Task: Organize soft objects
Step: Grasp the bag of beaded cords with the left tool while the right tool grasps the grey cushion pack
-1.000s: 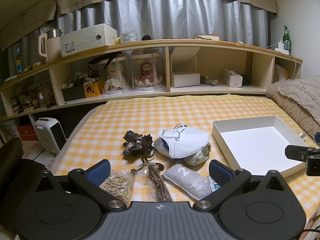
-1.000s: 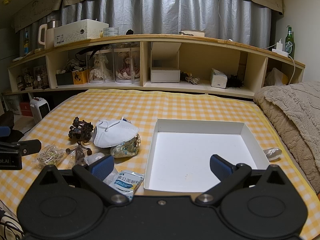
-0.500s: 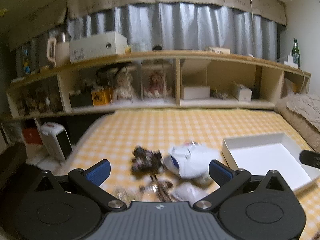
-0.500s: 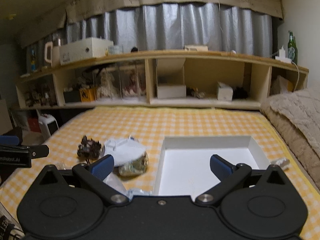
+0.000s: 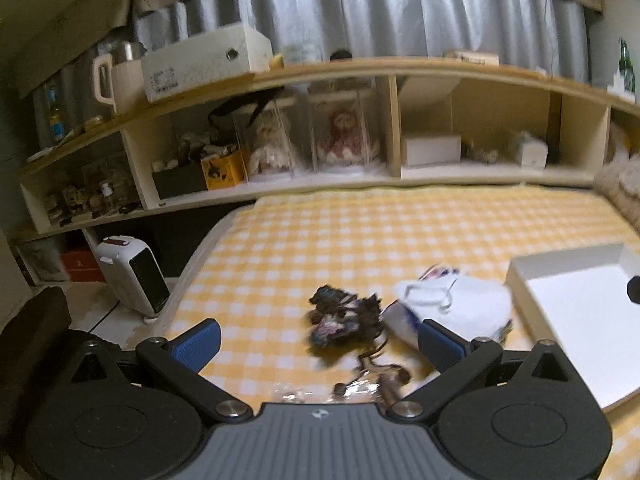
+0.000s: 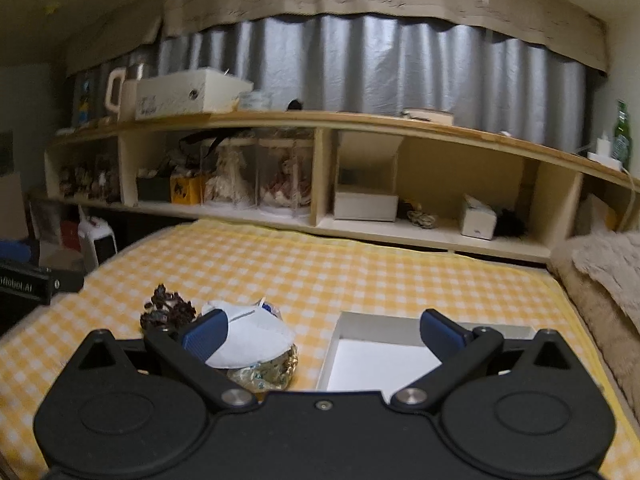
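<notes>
On the checked bedspread (image 5: 320,240) | we see the dark tangle (image 5: 344,316) left of the white mask (image 5: 452,308), white box (image 6: 380,356) to its right | left gripper (image 5: 318,340) spread wide above the tangle | right gripper (image 6: 324,334) spread wide, empty.

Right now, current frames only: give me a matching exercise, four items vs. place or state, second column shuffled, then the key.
Column 1
1. white face mask
2. dark tangled bundle
3. white tray
4. left gripper

Column 2
A. empty, on the right side of the checked cover
B. open, holding nothing
C. lying on a shiny crumpled packet
D. just left of the mask, on the checked cover

Pairs: 1-C, 2-D, 3-A, 4-B
</notes>
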A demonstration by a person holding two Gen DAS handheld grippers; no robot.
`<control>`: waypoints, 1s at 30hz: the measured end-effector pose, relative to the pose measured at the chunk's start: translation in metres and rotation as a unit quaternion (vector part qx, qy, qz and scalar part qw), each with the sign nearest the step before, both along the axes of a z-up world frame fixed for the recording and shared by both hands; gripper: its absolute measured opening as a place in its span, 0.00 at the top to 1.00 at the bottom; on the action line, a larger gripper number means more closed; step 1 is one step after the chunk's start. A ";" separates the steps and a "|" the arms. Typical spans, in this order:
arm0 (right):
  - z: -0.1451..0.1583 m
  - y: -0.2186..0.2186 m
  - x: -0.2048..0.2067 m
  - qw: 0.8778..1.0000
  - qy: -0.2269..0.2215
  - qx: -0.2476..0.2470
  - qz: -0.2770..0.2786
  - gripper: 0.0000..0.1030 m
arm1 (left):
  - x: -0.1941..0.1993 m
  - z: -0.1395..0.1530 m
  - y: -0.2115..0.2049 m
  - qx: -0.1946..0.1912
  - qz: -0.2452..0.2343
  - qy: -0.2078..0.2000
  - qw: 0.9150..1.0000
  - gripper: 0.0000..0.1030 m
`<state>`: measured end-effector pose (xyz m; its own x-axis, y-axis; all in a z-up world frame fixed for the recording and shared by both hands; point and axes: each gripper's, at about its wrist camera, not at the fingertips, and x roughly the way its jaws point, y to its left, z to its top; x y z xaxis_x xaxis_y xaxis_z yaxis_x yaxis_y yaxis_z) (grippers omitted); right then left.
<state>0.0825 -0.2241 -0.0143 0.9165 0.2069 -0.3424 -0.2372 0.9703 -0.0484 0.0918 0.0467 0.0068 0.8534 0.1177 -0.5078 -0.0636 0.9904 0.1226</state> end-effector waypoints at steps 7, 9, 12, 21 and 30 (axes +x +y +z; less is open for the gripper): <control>-0.023 0.023 0.040 0.998 0.053 -0.015 0.041 0.00 | 0.041 -0.027 0.022 0.026 -0.006 0.060 0.998 0.00; -0.032 0.030 0.050 0.994 0.080 -0.020 0.077 0.00 | 0.050 -0.036 0.030 0.025 -0.004 0.080 0.996 0.00; -0.048 0.042 0.067 0.983 0.134 -0.018 0.121 0.05 | 0.061 -0.051 0.043 0.015 -0.002 0.116 0.993 0.00; -0.096 0.080 0.095 0.943 0.238 -0.066 0.221 0.32 | 0.075 -0.093 0.047 0.017 -0.054 0.225 0.973 0.00; -0.128 0.093 0.117 0.911 0.307 -0.077 0.265 0.39 | 0.086 -0.115 0.060 0.014 -0.055 0.260 0.964 0.09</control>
<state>0.1993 -0.1310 -0.1421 0.3278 0.4701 -0.8195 -0.6984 0.7047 0.1249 0.1774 0.1066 -0.1081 0.4920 0.0610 -0.8685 0.1191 0.9834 0.1366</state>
